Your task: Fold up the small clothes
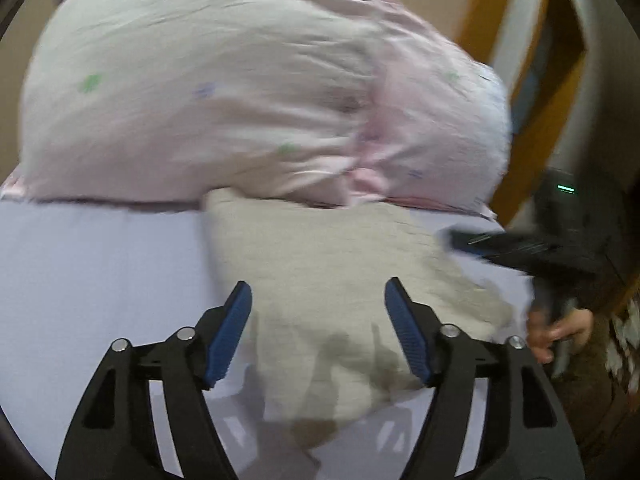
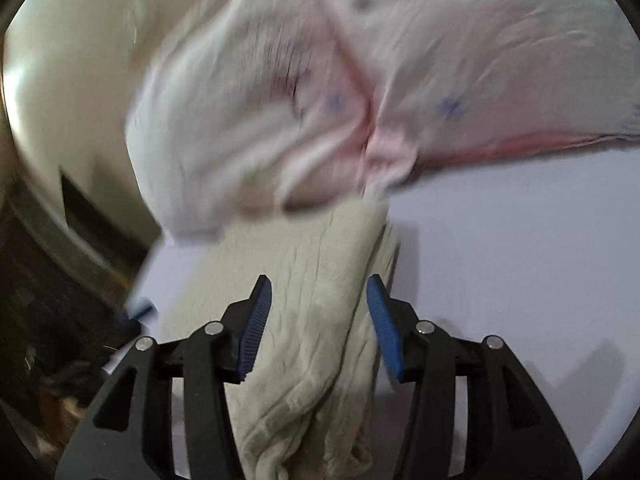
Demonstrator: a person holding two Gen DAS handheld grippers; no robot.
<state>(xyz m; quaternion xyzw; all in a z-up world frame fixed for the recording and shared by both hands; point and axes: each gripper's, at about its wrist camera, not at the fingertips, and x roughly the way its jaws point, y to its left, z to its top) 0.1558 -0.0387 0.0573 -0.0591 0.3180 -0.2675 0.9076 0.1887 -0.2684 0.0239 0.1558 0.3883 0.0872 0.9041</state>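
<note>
Mid-fold, early stage by the look of it. Beige knit garment (image 1: 320, 280) lying on pale lilac bed sheet (image 1: 100, 280), far edge tucked against or just under the big pink pillow (image 1: 240, 92); which of the two, not clear. Landmark: that pillow. Garment just in front of it, spread mostly flat in left wrist view, near edge rumpled.

Left tongs (image 1: 318, 332) released, jaws wide apart, hovering over near part of garment, nothing between the blue pads (image 1: 228, 340). Shadow of tongs on cloth below, so probably raised off it, not touching.

Right tongs (image 2: 320, 328) also spread, blue pads either side of a bunched, doubled ridge of the same garment (image 2: 304, 320). Cloth passing between the jaws, but pads look apart from it: not clamped, judged as straddling rather than gripping. Motion blur heavy in both views, so contact hard to confirm.

Right tongs visible in left wrist view too, dark blurred shape at garment's right side, away from pillow, with bare fingers (image 1: 560, 332) on its handle.

Step in hand, as a judgement: taking hold of one edge or fold line before turning it over. Nothing neatly folded yet.

Next move calls for: closing right tongs on the bunched ridge, left tongs dropping to pin or grip near edge, then carrying cloth across without dragging it further under pillow. Thick, soft knit; likely to slump and slip if grabbed by a thin pinch.
</note>
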